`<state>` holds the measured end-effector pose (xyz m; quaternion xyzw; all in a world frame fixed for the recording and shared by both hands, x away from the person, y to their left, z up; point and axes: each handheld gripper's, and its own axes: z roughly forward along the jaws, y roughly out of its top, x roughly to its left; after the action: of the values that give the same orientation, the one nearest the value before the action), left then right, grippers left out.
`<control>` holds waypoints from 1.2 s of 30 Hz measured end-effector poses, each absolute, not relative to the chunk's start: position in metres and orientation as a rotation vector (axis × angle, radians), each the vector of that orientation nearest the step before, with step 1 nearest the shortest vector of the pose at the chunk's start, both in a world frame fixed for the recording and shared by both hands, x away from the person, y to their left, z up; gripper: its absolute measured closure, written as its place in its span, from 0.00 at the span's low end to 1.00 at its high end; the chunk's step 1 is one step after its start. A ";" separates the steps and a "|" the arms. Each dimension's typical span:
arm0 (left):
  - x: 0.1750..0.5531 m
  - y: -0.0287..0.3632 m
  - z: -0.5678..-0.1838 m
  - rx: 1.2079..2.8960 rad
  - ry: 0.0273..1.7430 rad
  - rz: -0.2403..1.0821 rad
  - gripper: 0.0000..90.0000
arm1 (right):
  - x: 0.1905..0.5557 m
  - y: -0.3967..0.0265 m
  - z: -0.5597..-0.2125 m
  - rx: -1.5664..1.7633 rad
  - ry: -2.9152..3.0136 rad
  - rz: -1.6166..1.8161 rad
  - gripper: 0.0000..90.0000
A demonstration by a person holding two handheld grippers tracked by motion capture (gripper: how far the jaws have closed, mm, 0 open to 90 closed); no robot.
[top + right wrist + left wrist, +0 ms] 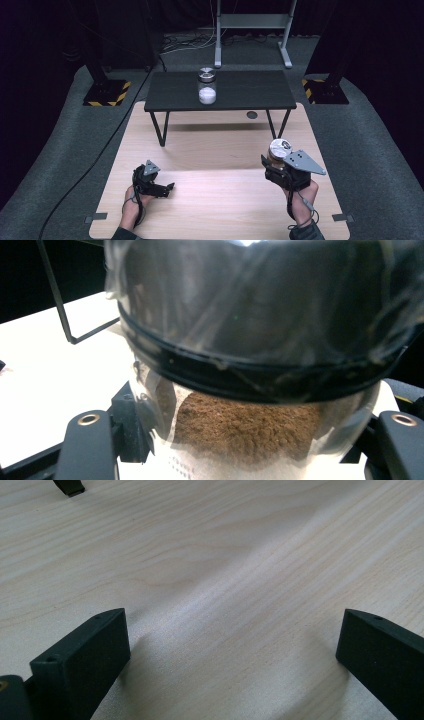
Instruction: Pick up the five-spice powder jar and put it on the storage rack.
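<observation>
My right gripper (274,161) is shut on a glass jar (278,150) with a silver lid and brown powder inside, held just above the wooden table (215,150) at its right side. Close up in the right gripper view, the jar (250,390) sits between the two black jaws, brown powder visible under the dark lid band. My left gripper (167,188) rests low at the table's near left, jaws wide open over bare wood (225,605) with nothing between them. A second jar (207,86) with white powder stands on the small black table (250,92) at the back.
The black table stands on thin metal legs (161,129) on the far half of the wooden table. A round dark grommet (252,115) lies under it at right. Grey carpet, a cable and stands with yellow-black bases (107,93) surround the table.
</observation>
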<state>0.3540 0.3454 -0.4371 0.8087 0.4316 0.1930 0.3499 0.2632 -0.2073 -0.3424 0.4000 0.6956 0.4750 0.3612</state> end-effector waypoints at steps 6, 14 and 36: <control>0.354 0.345 -0.437 2.095 1.118 0.500 0.00 | 0.270 -0.203 -0.329 0.987 1.795 1.212 0.32; 0.354 0.345 -0.437 2.096 1.117 0.501 0.00 | 0.280 -0.199 -0.315 0.944 1.801 1.208 0.32; 0.354 0.345 -0.437 2.095 1.118 0.500 0.00 | 0.306 -0.193 -0.289 0.897 1.827 1.250 0.32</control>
<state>0.3540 0.3454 -0.4371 0.8088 0.4315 0.1931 0.3498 0.3062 -0.1926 -0.2886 0.3494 0.7113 0.4866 0.3676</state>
